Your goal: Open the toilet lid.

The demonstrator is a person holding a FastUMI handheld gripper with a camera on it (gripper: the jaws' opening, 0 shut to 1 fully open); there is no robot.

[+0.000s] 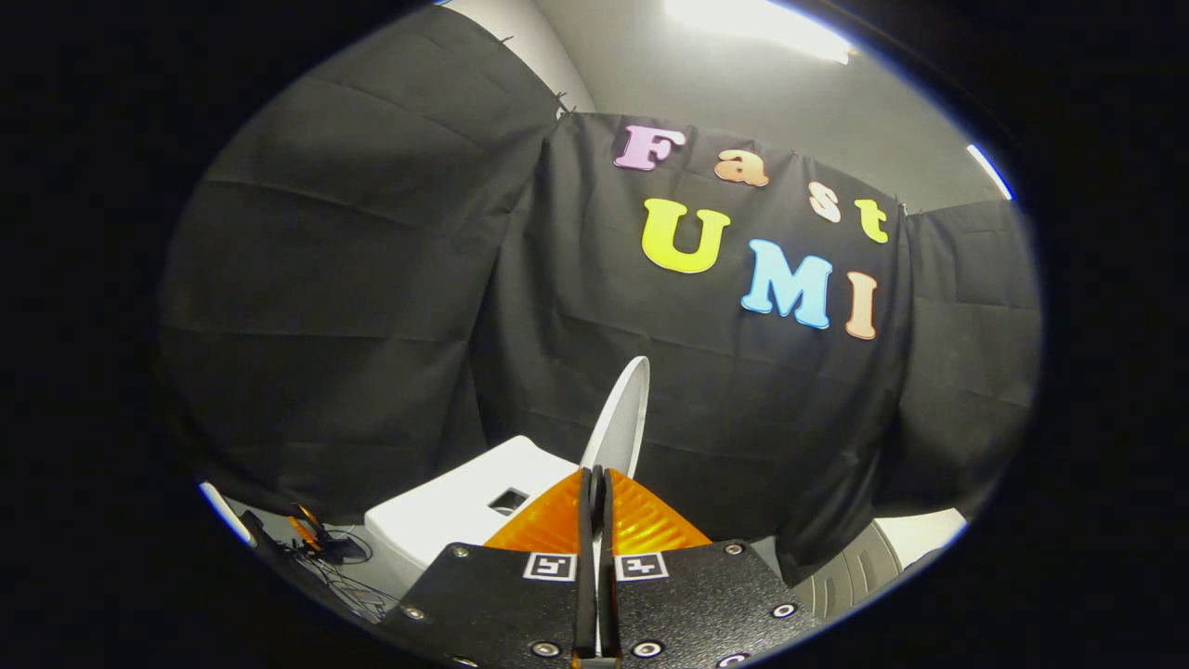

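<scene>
White plastic, pinched: your gripper [595, 483] has both fingers pressed on the thin edge of the toilet lid [620, 418], one finger on each face, jaws nearly together with only the lid's thickness between.
Lid position: straight ahead of your fingertips, rising out of the gap between them and running up and slightly right, away from you.
Lid pose: seen edge-on, standing close to upright, tip tilted a little to the right; broad faces point left and right, not at you.
Long axis: lies along your fingers' line, so you hold the near rim and the far tip leads.
Key relation: white cistern [464, 506] sits left of the lid and just beyond your left finger; judged, the last of the swing goes toward that side until the lid rests back.
Progress guess: lid well raised, task looks mostly done; whether it already leans on the cistern can't be told.
Hinge: hidden under your fingers, can't place it.
Release call: judged, don't let go until the lid is past vertical, or it may drop back.
Far: black cloth wall [372, 279] behind everything.
Near left floor: tangle of cables [320, 548], well apart from the lid.
</scene>
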